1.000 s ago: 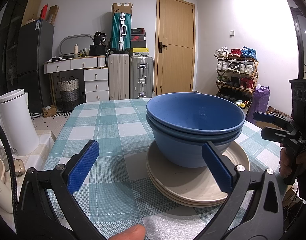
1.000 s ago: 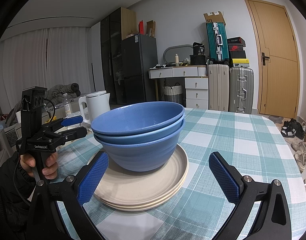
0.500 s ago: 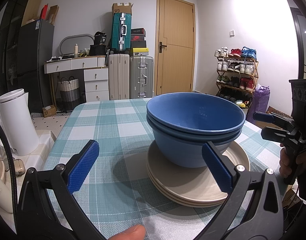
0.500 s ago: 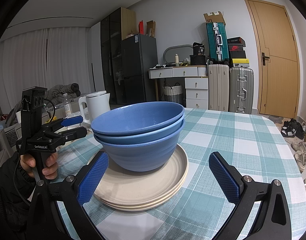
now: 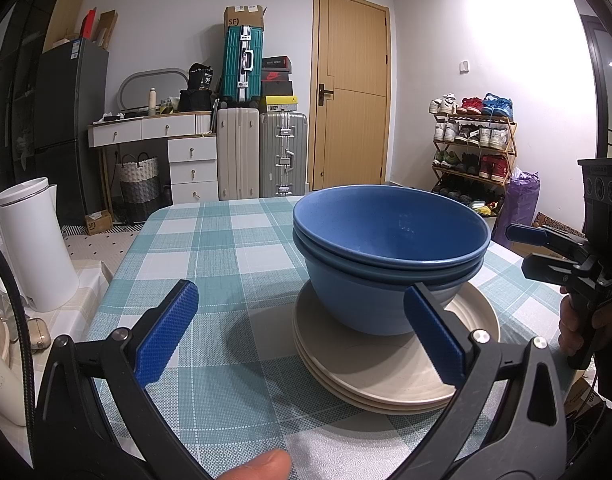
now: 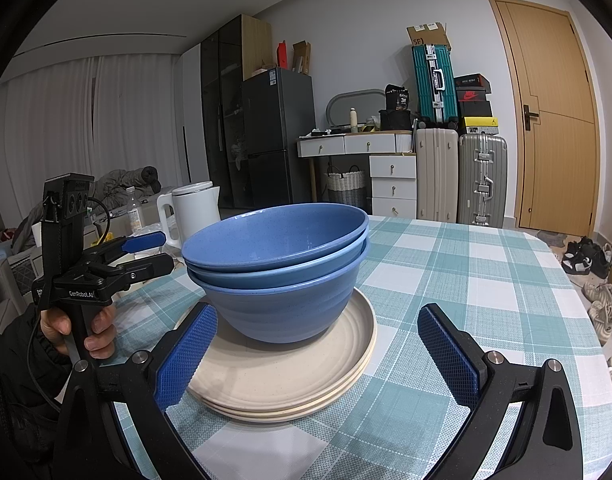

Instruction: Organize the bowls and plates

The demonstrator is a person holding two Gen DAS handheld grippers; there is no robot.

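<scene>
In the left wrist view, the left gripper (image 5: 302, 334) holds its blue-padded jaws spread wide above the teal-and-white checked tablecloth (image 5: 210, 248), gripping nothing. Just ahead and to the right, three nested blue ceramic bowls (image 5: 390, 256) sit on a stack of cream round plates (image 5: 386, 376), near the middle of the table; the right pad overlaps the stack's edge in the frame, but whether it touches cannot be told. The right gripper (image 5: 534, 254) shows at the far right, held in a hand (image 5: 578, 320), its jaws slightly parted and empty. A white electric kettle (image 5: 34, 244) stands off to the left. In the right wrist view, the right gripper (image 6: 318, 354) is wide open and empty, with the bowls (image 6: 278, 272) and plates (image 6: 282, 376) between and just beyond its pads. The left gripper (image 6: 146, 254) hovers to the left of the stack, apart from it.
</scene>
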